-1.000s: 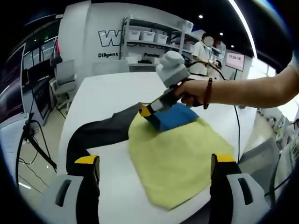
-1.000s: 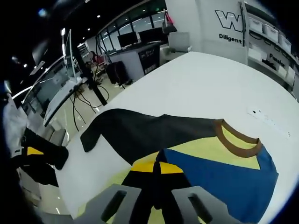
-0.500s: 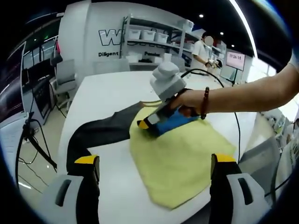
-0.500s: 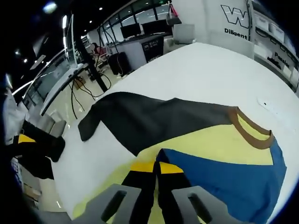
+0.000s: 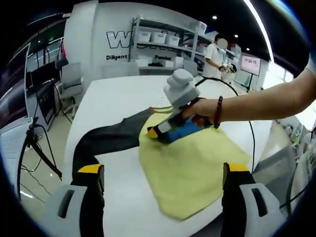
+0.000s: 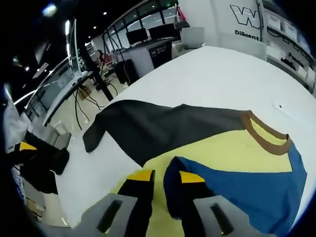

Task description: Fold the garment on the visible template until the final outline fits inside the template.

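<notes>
I have the garment (image 5: 190, 165) spread on the white counter (image 5: 118, 101), filling the centre and lower right of the left gripper view. Its yellow body lies flat, a blue sleeve (image 6: 247, 190) is folded in over the chest, and a dark sleeve (image 6: 148, 128) runs out toward the left edge of both frames. I cannot make out any template outline under or around the cloth.

My right tongs (image 6: 160, 177) sit low in the middle of the right gripper view, jaws narrowly parted, with the tip of the blue sleeve lying in the gap; I cannot tell whether they pinch it or have let go. In the left gripper view they (image 5: 155, 132) rest on the cloth just where yellow meets dark. My left tongs (image 5: 163, 170) are spread wide at the bottom of that view, holding nothing, near the cuff of the dark sleeve.

I judge the blue sleeve fold is being set down. Next I would take the dark sleeve near its cuff and carry it across onto the yellow body.
</notes>
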### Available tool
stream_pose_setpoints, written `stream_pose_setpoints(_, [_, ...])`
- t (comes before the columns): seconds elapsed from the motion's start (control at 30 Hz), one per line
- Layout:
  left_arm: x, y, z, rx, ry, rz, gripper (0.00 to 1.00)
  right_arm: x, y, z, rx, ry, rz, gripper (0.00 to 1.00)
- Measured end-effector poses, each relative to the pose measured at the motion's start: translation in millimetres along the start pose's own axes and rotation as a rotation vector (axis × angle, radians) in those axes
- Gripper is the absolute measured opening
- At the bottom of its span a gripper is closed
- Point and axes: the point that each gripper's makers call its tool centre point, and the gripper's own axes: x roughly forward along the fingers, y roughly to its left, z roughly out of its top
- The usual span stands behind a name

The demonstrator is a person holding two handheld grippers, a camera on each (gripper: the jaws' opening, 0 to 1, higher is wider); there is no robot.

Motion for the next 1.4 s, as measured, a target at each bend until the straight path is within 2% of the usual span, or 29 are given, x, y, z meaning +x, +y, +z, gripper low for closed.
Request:
stream_pose_setpoints(0.23, [0,-1.7,3.0,-0.005,-0.008,0.005,0.99,-21,-28,9.5,0.018,-0.057,-0.019,0.37])
stream_pose_setpoints(0.3, [0,-3.3,3.1,-0.003,-0.006,0.004,0.99,-31,-48,10.0,0.056,-0.078,-0.051,0.38])
stream_pose_setpoints(0.43, [2,-7.9,3.3,0.000,-0.001,0.000,0.99,-44,-75,5.3,0.091,-0.086,-0.089,0.40])
stream_pose_setpoints(0.67, [7,-11.8,6.4,0.001,-0.001,0.000,0.99,-65,-118,-5.7,0.133,-0.100,-0.159,0.41])
stream_pose_setpoints(0.73, [9,-11.6,6.9,-0.003,0.001,0.005,0.99,-69,-124,-6.7,0.137,-0.105,-0.166,0.42])
stream_pose_setpoints(0.9, [23,-14.3,10.6,-0.049,-0.008,0.010,0.98,-85,-156,-13.7,0.148,-0.113,-0.219,0.42])
stream_pose_setpoints(1.1, [42,-21.7,11.6,-0.067,0.001,-0.009,0.94,-96,-182,-20.2,0.154,-0.111,-0.259,0.43])
stream_pose_setpoints(1.23, [51,-25.9,13.0,-0.056,0.010,-0.022,0.94,-102,-201,-27.4,0.163,-0.104,-0.290,0.44])
stream_pose_setpoints(1.4, [61,-28.5,11.4,-0.058,0.024,-0.039,0.93,-111,-226,-41.0,0.216,-0.096,-0.330,0.43])
